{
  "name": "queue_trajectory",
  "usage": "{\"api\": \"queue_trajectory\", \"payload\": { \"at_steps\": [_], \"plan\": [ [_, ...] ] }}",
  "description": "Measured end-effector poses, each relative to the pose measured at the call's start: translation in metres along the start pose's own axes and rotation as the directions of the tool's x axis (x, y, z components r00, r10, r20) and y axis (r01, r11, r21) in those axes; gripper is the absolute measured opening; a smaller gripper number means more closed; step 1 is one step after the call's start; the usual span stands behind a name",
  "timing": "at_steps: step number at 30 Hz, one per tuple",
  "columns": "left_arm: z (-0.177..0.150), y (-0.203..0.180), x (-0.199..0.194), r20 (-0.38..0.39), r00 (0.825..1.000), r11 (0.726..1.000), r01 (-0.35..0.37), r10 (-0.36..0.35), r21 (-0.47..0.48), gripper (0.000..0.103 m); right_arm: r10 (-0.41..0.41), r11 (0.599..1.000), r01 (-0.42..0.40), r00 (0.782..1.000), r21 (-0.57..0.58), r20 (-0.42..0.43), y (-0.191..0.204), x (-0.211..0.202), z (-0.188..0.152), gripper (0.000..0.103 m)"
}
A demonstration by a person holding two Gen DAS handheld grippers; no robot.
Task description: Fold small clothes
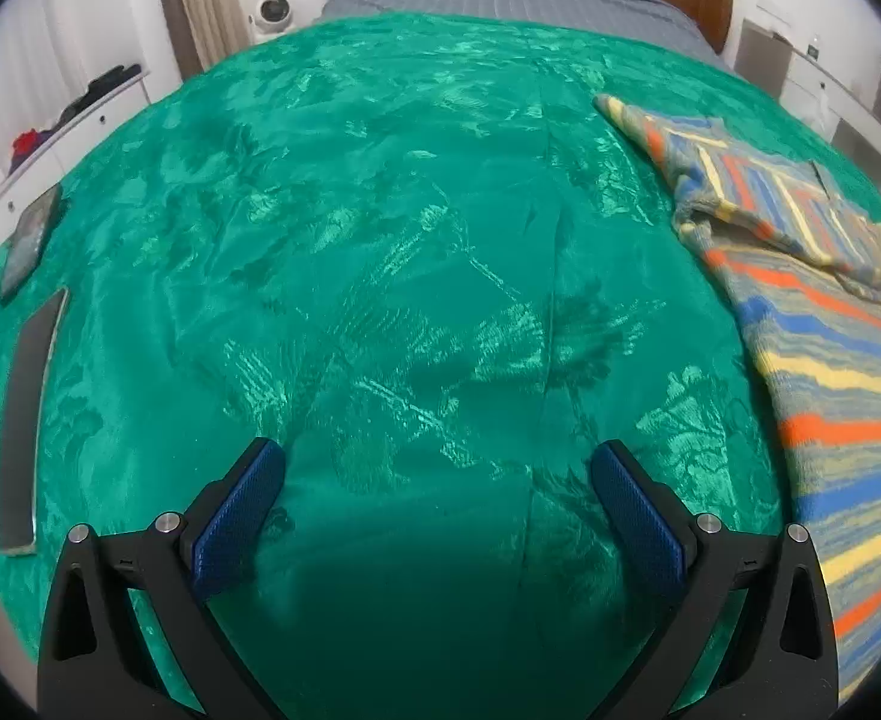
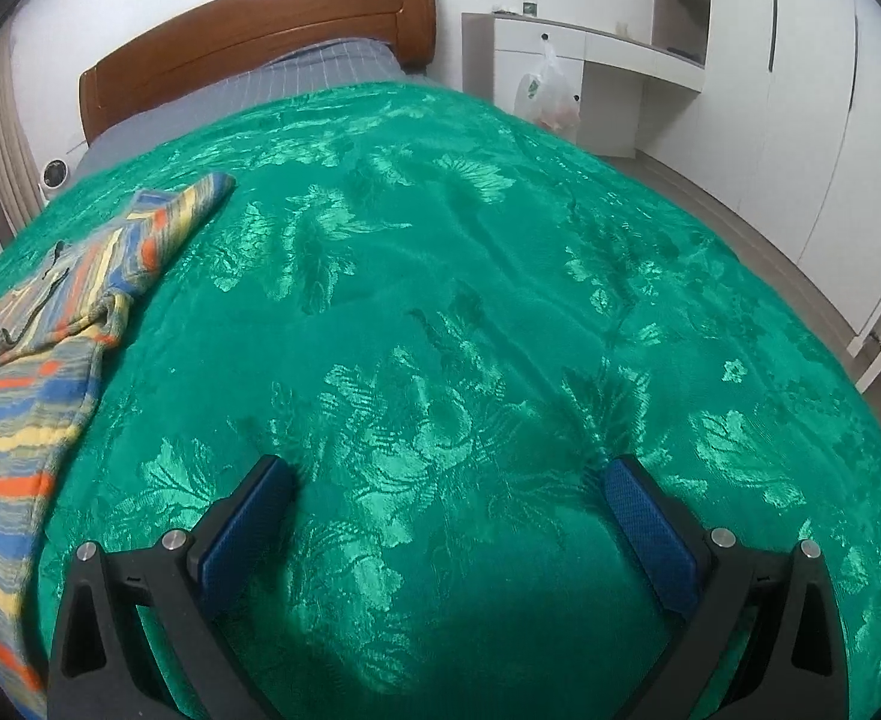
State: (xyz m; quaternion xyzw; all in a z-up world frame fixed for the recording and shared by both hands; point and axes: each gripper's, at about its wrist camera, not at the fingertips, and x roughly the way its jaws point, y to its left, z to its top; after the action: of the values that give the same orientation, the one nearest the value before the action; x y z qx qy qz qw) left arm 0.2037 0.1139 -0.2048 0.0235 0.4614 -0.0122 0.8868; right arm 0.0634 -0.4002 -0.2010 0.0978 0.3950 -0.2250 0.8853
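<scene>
A small striped garment (image 1: pixel 824 324) in grey, blue, orange and yellow lies flat on the green bedspread (image 1: pixel 380 252), at the right edge of the left wrist view. It also shows at the left edge of the right wrist view (image 2: pixel 38 336), with a sleeve reaching toward the headboard. My left gripper (image 1: pixel 438 457) is open and empty, low over the bedspread, left of the garment. My right gripper (image 2: pixel 449 471) is open and empty, low over the bedspread (image 2: pixel 500 300), right of the garment.
Two dark flat devices (image 1: pixel 23 420) (image 1: pixel 31 243) lie on the bed's left edge. A wooden headboard (image 2: pixel 248 30) and grey sheet (image 1: pixel 500 0) are at the far end. White cabinets (image 2: pixel 800 120), a desk with a hanging plastic bag (image 2: pixel 545 93) and floor lie right of the bed.
</scene>
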Motion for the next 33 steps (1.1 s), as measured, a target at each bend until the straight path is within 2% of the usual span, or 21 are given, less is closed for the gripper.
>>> {"api": "queue_trajectory", "payload": {
  "at_steps": [7,12,15,17,18,19,21,22,25,26,27,28,29,30,31,32,33],
  "plan": [
    [0.003,0.001,-0.001,-0.04,0.999,1.0,0.005,-0.005,-0.01,0.103,0.003,1.0,-0.003,1.0,-0.011,-0.015,-0.001,0.004,0.002,0.103],
    [-0.014,0.002,-0.034,-0.044,0.999,0.999,0.033,-0.033,0.009,0.102,0.017,1.0,-0.018,0.999,-0.025,-0.052,-0.001,0.005,0.006,0.103],
    [-0.035,0.005,-0.071,-0.025,0.991,0.991,0.129,-0.129,0.04,0.102,0.046,0.996,-0.06,0.983,-0.072,-0.18,0.002,-0.006,0.02,0.103],
    [-0.05,0.005,-0.089,-0.042,0.977,0.976,0.212,-0.21,0.057,0.102,0.113,0.988,-0.129,0.977,-0.079,-0.18,0.004,-0.03,0.02,0.102],
    [-0.056,0.004,-0.095,-0.059,0.968,0.967,0.248,-0.244,0.063,0.102,0.172,0.978,-0.189,0.971,-0.091,-0.165,0.006,-0.053,0.016,0.103],
    [-0.065,-0.003,-0.101,-0.099,0.949,0.949,0.306,-0.298,0.079,0.102,0.211,0.968,-0.23,0.964,-0.106,-0.165,0.008,-0.069,0.011,0.103],
    [-0.079,-0.017,-0.106,-0.155,0.926,0.923,0.364,-0.345,0.121,0.102,0.285,0.941,-0.311,0.941,-0.132,-0.184,0.015,-0.097,-0.002,0.103],
    [-0.089,-0.031,-0.107,-0.182,0.921,0.911,0.375,-0.345,0.17,0.102,0.336,0.919,-0.367,0.919,-0.143,-0.205,0.02,-0.113,-0.014,0.103],
    [-0.111,-0.057,-0.102,-0.217,0.933,0.899,0.34,-0.287,0.276,0.101,0.423,0.867,-0.475,0.861,-0.15,-0.281,0.032,-0.139,-0.05,0.102],
    [-0.115,-0.061,-0.099,-0.231,0.935,0.899,0.331,-0.27,0.287,0.099,0.433,0.858,-0.494,0.844,-0.142,-0.318,0.036,-0.141,-0.062,0.102],
    [-0.118,-0.066,-0.097,-0.249,0.933,0.899,0.327,-0.259,0.292,0.089,0.437,0.854,-0.504,0.829,-0.128,-0.348,0.037,-0.141,-0.071,0.102],
    [-0.118,-0.069,-0.097,-0.258,0.93,0.9,0.331,-0.261,0.285,0.085,0.44,0.853,-0.511,0.811,-0.102,-0.385,0.038,-0.139,-0.081,0.101],
    [-0.119,-0.07,-0.097,-0.267,0.924,0.899,0.345,-0.274,0.271,0.081,0.446,0.853,-0.517,0.796,-0.076,-0.41,0.037,-0.138,-0.088,0.096],
    [-0.12,-0.071,-0.098,-0.276,0.916,0.898,0.36,-0.29,0.254,0.08,0.462,0.85,-0.527,0.769,-0.028,-0.442,0.035,-0.134,-0.096,0.09],
    [-0.12,-0.072,-0.097,-0.283,0.914,0.898,0.364,-0.292,0.248,0.079,0.471,0.848,-0.53,0.754,-0.001,-0.457,0.034,-0.13,-0.101,0.087],
    [-0.122,-0.073,-0.095,-0.292,0.914,0.901,0.357,-0.282,0.248,0.074,0.479,0.847,-0.532,0.742,0.023,-0.47,0.032,-0.128,-0.104,0.083],
    [-0.123,-0.073,-0.092,-0.299,0.916,0.904,0.346,-0.268,0.252,0.066,0.484,0.846,-0.533,0.738,0.034,-0.47,0.031,-0.127,-0.108,0.082]
  ]
}}
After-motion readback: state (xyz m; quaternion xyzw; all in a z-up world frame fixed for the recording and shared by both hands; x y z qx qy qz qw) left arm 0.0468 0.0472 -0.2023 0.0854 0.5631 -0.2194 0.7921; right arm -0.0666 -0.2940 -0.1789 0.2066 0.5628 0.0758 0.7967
